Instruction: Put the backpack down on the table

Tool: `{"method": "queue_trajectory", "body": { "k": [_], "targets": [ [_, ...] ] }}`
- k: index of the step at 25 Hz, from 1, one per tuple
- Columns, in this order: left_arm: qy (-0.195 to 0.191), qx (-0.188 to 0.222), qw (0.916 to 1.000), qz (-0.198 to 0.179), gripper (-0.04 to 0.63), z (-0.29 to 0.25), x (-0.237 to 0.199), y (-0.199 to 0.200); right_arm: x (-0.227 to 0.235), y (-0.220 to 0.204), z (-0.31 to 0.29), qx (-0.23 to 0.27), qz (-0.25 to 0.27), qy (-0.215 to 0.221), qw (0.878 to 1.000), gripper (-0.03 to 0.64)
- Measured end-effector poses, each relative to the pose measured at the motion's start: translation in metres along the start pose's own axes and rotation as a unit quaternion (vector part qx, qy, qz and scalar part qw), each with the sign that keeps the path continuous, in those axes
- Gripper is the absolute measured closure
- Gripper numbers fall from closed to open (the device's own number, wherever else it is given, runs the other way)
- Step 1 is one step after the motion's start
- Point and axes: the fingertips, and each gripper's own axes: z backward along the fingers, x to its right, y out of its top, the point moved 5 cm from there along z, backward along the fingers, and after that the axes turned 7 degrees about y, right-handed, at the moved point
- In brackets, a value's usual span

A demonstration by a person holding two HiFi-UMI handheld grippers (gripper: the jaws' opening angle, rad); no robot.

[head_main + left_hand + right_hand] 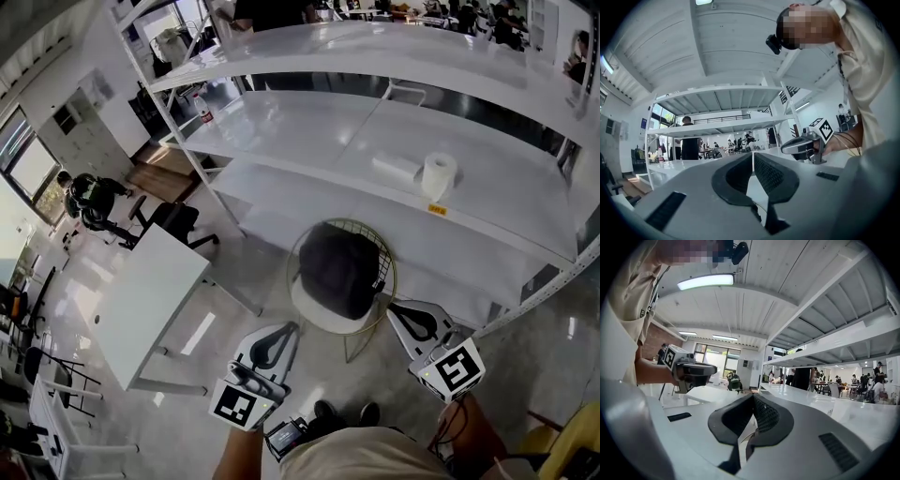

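Note:
A dark backpack (339, 270) rests on the seat of a round wire chair (343, 222) in front of the long white table (309, 187), seen in the head view. My left gripper (286, 330) hangs low to the left of the chair and my right gripper (403, 314) low to its right, both apart from the backpack. Each has its jaws shut with nothing between them, as the left gripper view (752, 154) and the right gripper view (752, 397) show. Neither gripper view shows the backpack.
The table carries white shelf tiers on slanted posts. A paper roll (438, 173) and a white box (394, 169) lie on its right part, a bottle (204, 111) at its far left. A smaller white desk (150, 300) and a black office chair (173, 220) stand to the left.

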Motion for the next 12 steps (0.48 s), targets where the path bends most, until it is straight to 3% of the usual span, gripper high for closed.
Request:
{"method": "queue_trajectory", "body": {
  "k": [12],
  "targets": [
    [-0.026,-0.004,0.9994,0.022,0.575,-0.058,-0.061,-0.044,0.042,-0.032,-0.054,-0.024,-0.015,-0.025,0.999,0.595]
  ]
}}
